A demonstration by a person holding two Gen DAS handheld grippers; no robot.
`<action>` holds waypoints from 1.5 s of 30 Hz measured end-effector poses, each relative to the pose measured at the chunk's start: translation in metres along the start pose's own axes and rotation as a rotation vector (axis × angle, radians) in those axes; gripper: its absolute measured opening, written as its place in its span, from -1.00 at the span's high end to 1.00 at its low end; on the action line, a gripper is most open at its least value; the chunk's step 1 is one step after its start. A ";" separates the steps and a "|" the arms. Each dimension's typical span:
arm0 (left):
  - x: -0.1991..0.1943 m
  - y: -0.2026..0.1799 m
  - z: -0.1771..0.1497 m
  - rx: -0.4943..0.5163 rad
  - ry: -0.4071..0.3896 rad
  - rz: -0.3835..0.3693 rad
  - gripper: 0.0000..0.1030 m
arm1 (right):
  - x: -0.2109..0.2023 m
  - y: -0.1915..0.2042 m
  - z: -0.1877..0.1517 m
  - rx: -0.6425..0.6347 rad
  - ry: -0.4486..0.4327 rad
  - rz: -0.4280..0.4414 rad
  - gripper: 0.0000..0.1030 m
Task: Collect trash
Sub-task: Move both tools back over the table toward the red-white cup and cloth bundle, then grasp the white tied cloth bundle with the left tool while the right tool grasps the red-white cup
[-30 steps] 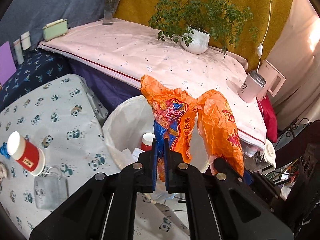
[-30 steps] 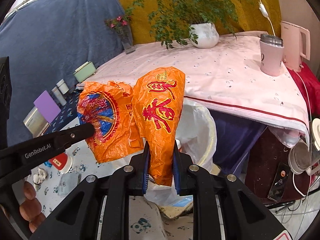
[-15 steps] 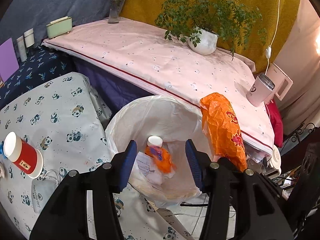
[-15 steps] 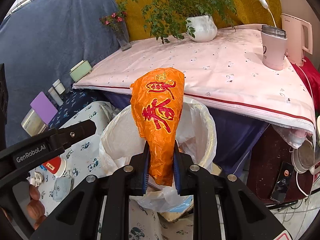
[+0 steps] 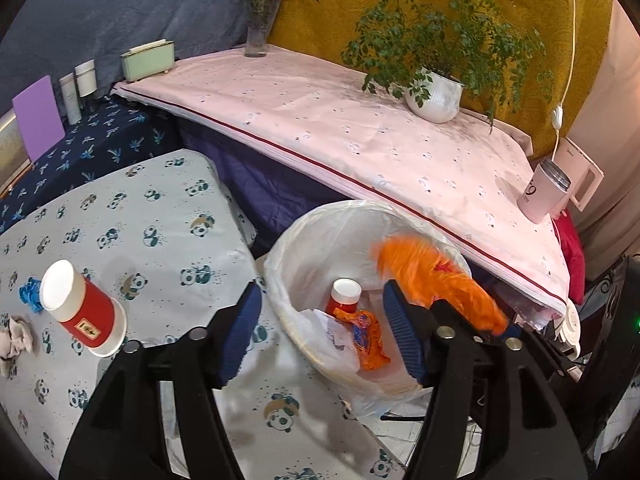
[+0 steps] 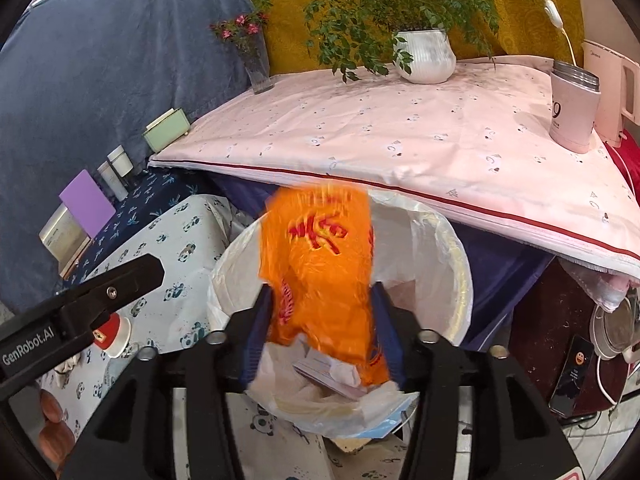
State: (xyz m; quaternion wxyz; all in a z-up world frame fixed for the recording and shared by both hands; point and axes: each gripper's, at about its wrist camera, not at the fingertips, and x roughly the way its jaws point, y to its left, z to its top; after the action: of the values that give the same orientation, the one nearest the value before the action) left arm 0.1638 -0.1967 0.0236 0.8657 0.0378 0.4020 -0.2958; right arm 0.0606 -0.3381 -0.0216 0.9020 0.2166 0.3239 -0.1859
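A: We are looking at the crumpled orange plastic wrapper with red characters [image 6: 320, 276], blurred, hanging between the blue pads of our right gripper [image 6: 322, 334] above the white-lined round waste bin [image 6: 456, 264]. The jaws have just been opening, and we cannot tell whether a pad is touching the wrapper; its lower end is merging with the white papers in the bin.

B: From the left wrist we are seeing the same wrapper [image 5: 436, 280] as an orange smear at the bin's [image 5: 304, 236] far rim, partly hidden behind our left gripper's [image 5: 322, 334] right finger. The left jaws have also just been opening; they are standing wide apart with nothing between the pads.

A: Only the left view is showing the bin's contents: a smaller orange-and-blue wrapper scrap [image 5: 366, 334] and a red paper cup with a white rim [image 5: 344, 296], lying among the papers.

B: And a second red-and-white paper cup [image 5: 80, 312] is lying tipped over on the panda-print cloth [image 5: 168, 216], beside a blue scrap [image 5: 29, 294] and a crumpled beige tissue [image 5: 14, 338] that the frame's edge is cutting off.

A: In the right view the left gripper's black finger [image 6: 116, 280] is covering most of that cup.
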 end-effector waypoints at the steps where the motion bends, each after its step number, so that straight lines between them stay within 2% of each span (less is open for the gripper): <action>1: -0.002 0.004 0.000 -0.011 -0.006 0.006 -0.31 | -0.001 0.003 0.000 -0.005 -0.002 0.000 -0.11; 12: -0.031 0.043 -0.006 -0.078 -0.046 0.045 -0.31 | -0.018 0.040 0.003 -0.054 -0.026 0.039 -0.14; 20: -0.059 0.080 -0.014 -0.133 -0.077 0.085 -0.31 | -0.032 0.083 -0.003 -0.117 -0.039 0.082 -0.22; 33: -0.097 0.170 -0.043 -0.275 -0.088 0.184 -0.32 | -0.030 0.172 -0.032 -0.243 0.016 0.174 -0.25; 45: -0.122 0.246 -0.077 -0.332 -0.074 0.303 -0.32 | -0.018 0.239 -0.057 -0.340 0.066 0.222 -0.31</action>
State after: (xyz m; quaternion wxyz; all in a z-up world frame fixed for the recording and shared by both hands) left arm 0.1840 0.0883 0.0170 0.9088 -0.0562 0.4028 -0.0931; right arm 0.1321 -0.1055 0.0151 0.9294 0.1015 0.3542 -0.0208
